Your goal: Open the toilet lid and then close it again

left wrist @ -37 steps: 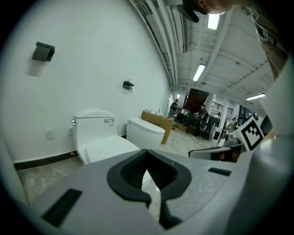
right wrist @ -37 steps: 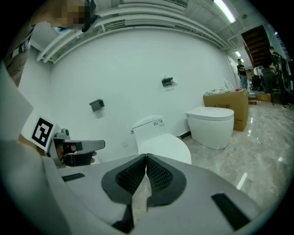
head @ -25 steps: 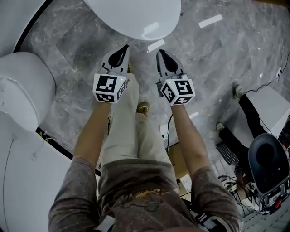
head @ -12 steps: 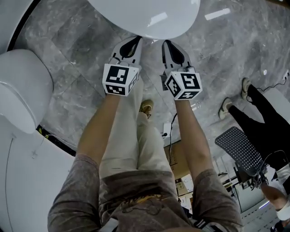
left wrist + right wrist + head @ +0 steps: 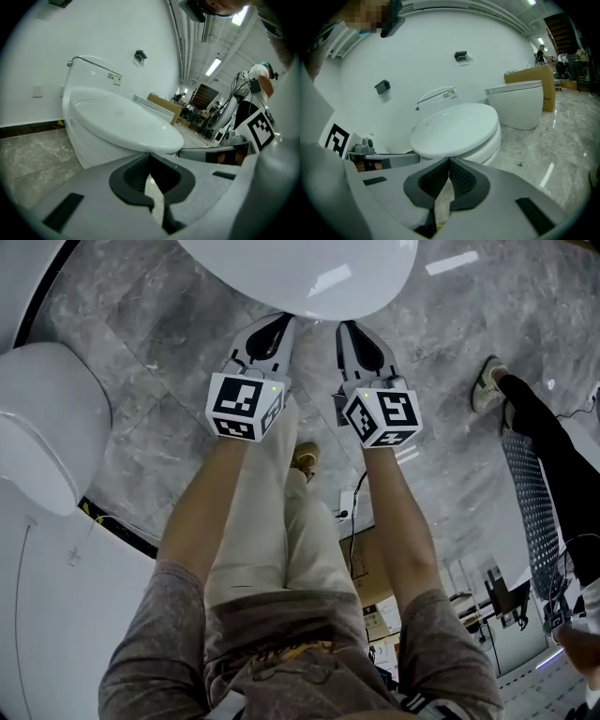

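Note:
The white toilet lid [image 5: 300, 273] lies closed on its bowl at the top of the head view. My left gripper [image 5: 272, 327] and right gripper [image 5: 354, 329] are side by side just short of the lid's front edge, both pointing at it. In the left gripper view the lid [image 5: 122, 119] fills the middle, and the left gripper [image 5: 149, 155] is shut with nothing between its pads. In the right gripper view the lid [image 5: 457, 129] sits just beyond the right gripper [image 5: 449, 161], which is also shut and empty. I cannot tell whether either tip touches the lid.
A second white toilet [image 5: 37, 423] stands at the left on the grey marble floor [image 5: 150, 343]. Another toilet [image 5: 520, 105] and a cardboard box [image 5: 534, 75] stand further right. A person's leg [image 5: 553, 446] is at the right edge. A cable [image 5: 352, 507] runs by my feet.
Both grippers have moved up to the front edge of the lid and then held still. The person at the right has walked to a new spot.

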Motion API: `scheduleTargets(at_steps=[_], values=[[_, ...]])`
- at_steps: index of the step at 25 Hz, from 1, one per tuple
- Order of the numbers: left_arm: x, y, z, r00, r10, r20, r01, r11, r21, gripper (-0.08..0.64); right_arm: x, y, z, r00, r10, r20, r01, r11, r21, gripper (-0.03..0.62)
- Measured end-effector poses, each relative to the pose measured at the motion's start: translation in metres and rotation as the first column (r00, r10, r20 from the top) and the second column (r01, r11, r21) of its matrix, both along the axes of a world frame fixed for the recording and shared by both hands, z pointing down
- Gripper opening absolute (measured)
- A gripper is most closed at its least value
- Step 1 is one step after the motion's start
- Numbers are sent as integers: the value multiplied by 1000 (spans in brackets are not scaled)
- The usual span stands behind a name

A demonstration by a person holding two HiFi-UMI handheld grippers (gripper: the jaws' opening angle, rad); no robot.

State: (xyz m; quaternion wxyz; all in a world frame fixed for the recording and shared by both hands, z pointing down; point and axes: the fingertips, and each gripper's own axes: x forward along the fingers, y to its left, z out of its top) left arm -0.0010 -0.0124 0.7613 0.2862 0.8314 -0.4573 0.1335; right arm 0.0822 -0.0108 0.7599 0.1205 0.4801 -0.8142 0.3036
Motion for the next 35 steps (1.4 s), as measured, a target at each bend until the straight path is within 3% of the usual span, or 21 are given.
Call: scheduleTargets(at_steps=[12, 17, 20, 23, 35], values=[[0, -14, -76, 999, -11, -39, 11, 1000, -2, 9, 0, -15, -86, 1000, 5, 15, -5, 999, 49, 26], [-32, -5, -138, 995, -39, -90, 38, 999, -8, 9, -33, -9, -156, 1000, -7, 19, 6, 998, 69, 26], [-23, -11, -185, 993, -44, -105, 47, 999, 23, 9, -25, -14, -208, 1000, -6, 20, 4, 994, 111, 26], [-16, -31, -219, 992, -68, -106, 70, 997, 19, 9, -19, -36, -246, 1000, -9, 21, 7, 994, 106, 26], [-86, -149, -290, 979, -176, -100, 178, 984, 17, 9, -95, -166, -332, 996, -90, -13, 91, 988, 124, 26]])
